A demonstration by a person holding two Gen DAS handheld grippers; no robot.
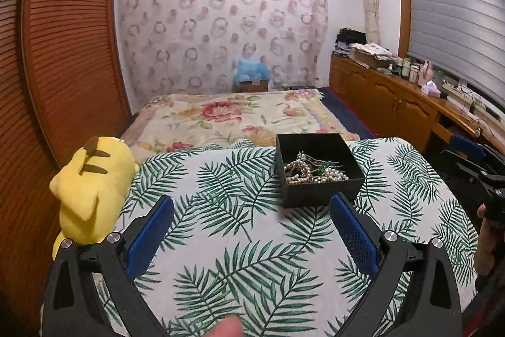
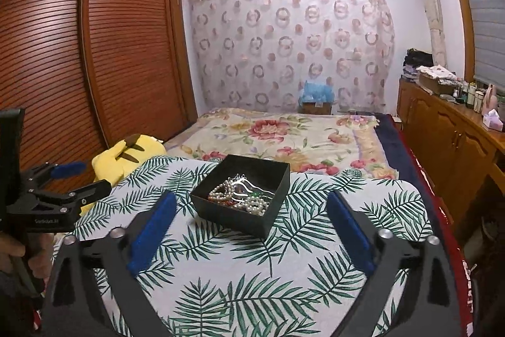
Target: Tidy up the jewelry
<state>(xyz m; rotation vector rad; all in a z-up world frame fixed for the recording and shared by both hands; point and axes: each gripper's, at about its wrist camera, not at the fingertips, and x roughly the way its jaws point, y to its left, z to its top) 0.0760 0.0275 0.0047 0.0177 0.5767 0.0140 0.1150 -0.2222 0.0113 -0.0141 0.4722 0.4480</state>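
the black box (image 1: 318, 169) of pearl jewelry (image 1: 312, 171) sits on the leaf-print counter (image 1: 221, 210). both the left tongs (image 1: 251, 223) and the right tongs (image 2: 251, 220) gape wide, empty. only the left view shows a fingertip (image 1: 225, 327); the right shows the left tongs side-on.

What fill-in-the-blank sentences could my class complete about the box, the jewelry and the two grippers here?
1. The pearl jewelry lies inside a ____ box.
2. The box stands on a cloth printed with green ____.
3. Between the fingers of the right gripper there is ____ held.
4. The yellow plush toy lies at the cloth's ____ edge.

Missing words: black; leaves; nothing; left
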